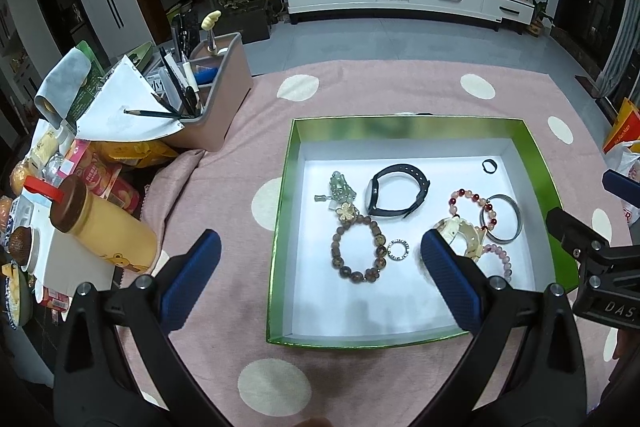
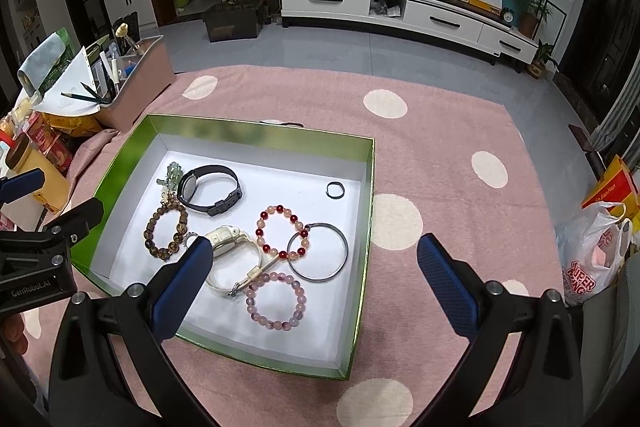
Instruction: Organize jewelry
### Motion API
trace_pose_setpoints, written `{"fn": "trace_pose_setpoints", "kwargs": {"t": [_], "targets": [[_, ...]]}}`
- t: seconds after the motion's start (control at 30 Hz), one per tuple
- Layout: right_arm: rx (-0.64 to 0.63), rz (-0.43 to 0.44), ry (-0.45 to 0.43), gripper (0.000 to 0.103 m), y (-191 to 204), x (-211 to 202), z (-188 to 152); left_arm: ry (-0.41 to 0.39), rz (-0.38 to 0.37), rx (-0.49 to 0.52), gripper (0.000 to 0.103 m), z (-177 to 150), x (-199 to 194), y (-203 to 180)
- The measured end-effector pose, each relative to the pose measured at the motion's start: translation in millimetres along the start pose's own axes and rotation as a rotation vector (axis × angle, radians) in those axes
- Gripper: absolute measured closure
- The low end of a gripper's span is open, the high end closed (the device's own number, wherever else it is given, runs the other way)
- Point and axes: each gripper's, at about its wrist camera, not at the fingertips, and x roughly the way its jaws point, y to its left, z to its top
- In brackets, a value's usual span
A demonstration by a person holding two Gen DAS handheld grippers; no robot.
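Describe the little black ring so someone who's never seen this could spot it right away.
Find the green box with a white floor on the pink spotted cloth. Look in its far right corner, beyond the silver bangle. The small black ring lies there alone, touching nothing, far smaller than every bracelet and watch.

One green box (image 2: 370, 163) holds two watches (image 2: 210, 189) (image 2: 230, 253), four bead bracelets (image 2: 166, 231) (image 2: 282, 231) (image 2: 276, 303) (image 1: 340, 185), one metal bangle (image 2: 318, 251), and two small rings (image 2: 335, 190) (image 1: 398, 249).
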Motion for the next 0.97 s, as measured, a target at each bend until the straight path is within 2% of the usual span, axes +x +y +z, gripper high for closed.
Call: {"fn": "trace_pose_setpoints", "kwargs": {"t": [0.97], "targets": [[0.000, 0.003, 0.002, 0.001, 2.7, 2.2, -1.5, 0.014, -0.010, -0.008, 0.002, -4.0, 6.8, -1.2]]}}
